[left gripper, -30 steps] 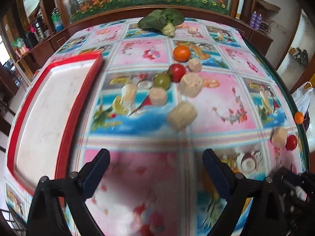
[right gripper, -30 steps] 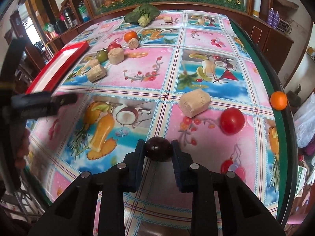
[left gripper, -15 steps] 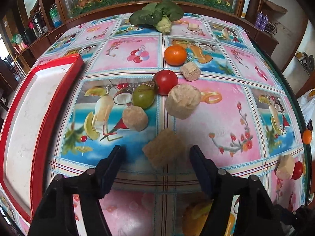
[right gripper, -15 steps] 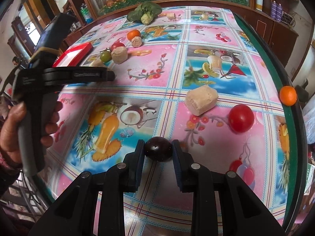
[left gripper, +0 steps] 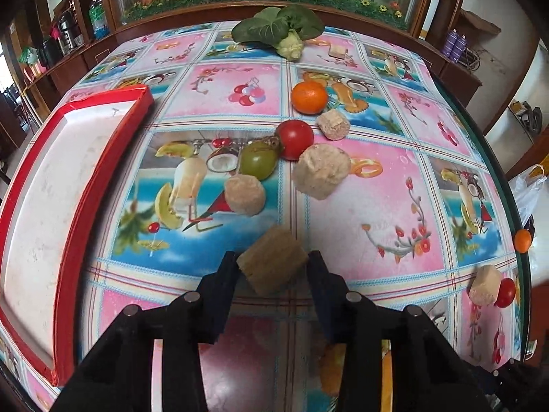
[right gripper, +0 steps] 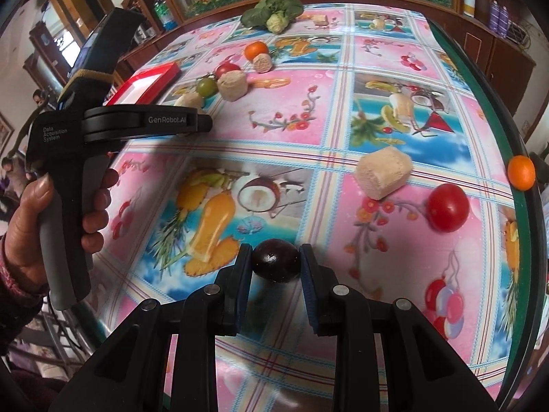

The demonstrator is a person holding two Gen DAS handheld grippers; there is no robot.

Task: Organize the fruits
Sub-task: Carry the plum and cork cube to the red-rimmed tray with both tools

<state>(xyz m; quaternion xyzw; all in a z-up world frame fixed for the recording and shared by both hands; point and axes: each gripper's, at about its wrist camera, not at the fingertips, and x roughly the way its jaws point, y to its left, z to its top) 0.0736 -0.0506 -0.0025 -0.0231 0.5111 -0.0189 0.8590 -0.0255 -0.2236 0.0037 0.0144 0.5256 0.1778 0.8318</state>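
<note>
In the left wrist view a tan, cork-like block (left gripper: 271, 269) lies tilted on the fruit-print tablecloth. My left gripper (left gripper: 273, 259) has one jaw on each side of it. The jaws are closing and both pads touch the block's sides. Beyond it lie a green tomato (left gripper: 259, 161), a red tomato (left gripper: 295, 139), an orange (left gripper: 308, 98) and more tan blocks (left gripper: 322, 175). In the right wrist view my right gripper (right gripper: 276, 257) is shut on a dark round fruit (right gripper: 276, 266), just above the cloth.
A red-rimmed white tray (left gripper: 73, 261) lies along the table's left side. A leafy green vegetable (left gripper: 278, 31) is at the far edge. Near the right edge lie a tan block (right gripper: 382, 171), a red tomato (right gripper: 447, 211) and a small orange (right gripper: 521, 172). A hand (right gripper: 31, 226) holds the left tool.
The left gripper came forward to the tan block and its jaws narrowed from wide apart to touching it. The right gripper kept still with the dark fruit in it.
</note>
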